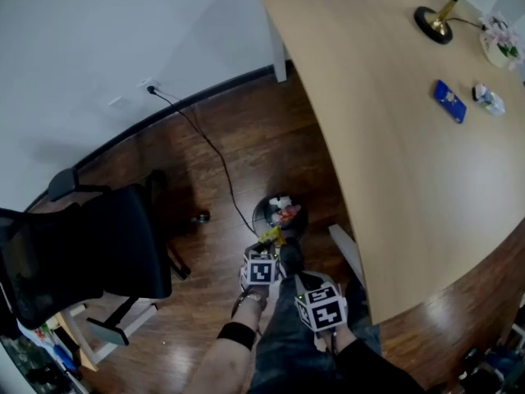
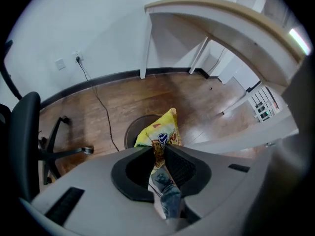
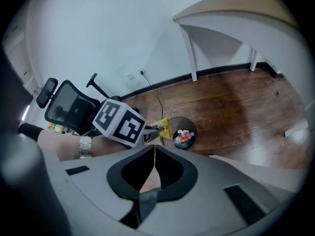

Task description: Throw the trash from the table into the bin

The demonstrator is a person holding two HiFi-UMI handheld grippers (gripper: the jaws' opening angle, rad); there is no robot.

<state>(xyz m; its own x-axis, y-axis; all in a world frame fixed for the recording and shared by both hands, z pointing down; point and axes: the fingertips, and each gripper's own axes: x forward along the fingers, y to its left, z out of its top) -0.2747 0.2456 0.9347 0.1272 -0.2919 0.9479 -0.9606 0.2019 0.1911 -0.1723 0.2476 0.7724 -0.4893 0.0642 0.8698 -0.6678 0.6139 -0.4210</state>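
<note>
A yellow snack packet (image 2: 160,132) is pinched between the jaws of my left gripper (image 2: 158,150), which is shut on it. The packet hangs just above the near rim of a round black bin (image 2: 132,132) on the wooden floor. In the head view the bin (image 1: 264,208) holds some colourful wrappers, and the packet (image 1: 271,235) sits at its near edge. My right gripper (image 3: 154,147) is shut with nothing in it, just behind and to the right of the left one. On the table lie a blue packet (image 1: 449,101) and a crumpled wrapper (image 1: 489,98).
The curved wooden table (image 1: 385,138) overhangs the right side, with its white leg (image 1: 348,253) close to the bin. A black office chair (image 1: 90,253) stands to the left. A cable (image 1: 209,150) runs across the floor to the bin. A lamp base (image 1: 433,23) and a flower pot (image 1: 499,46) stand on the table.
</note>
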